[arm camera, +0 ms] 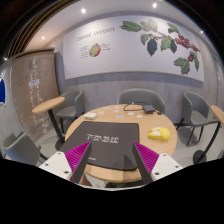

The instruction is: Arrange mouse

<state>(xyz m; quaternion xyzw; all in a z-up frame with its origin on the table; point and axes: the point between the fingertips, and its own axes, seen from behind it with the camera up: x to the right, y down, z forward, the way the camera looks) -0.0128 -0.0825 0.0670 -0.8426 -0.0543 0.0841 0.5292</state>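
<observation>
A black mouse mat with white lettering lies on a round wooden table. My gripper hovers above the table's near edge, with the mat just ahead of and between the fingers. The fingers are open, their magenta pads spread wide, and nothing is held. A small dark thing sits on the table beyond the mat; I cannot tell whether it is the mouse. No mouse shows clearly.
A yellow object lies on the table right of the mat. Grey chairs ring the table, one behind it. A smaller round table stands at the left. A wall with a coffee poster is behind.
</observation>
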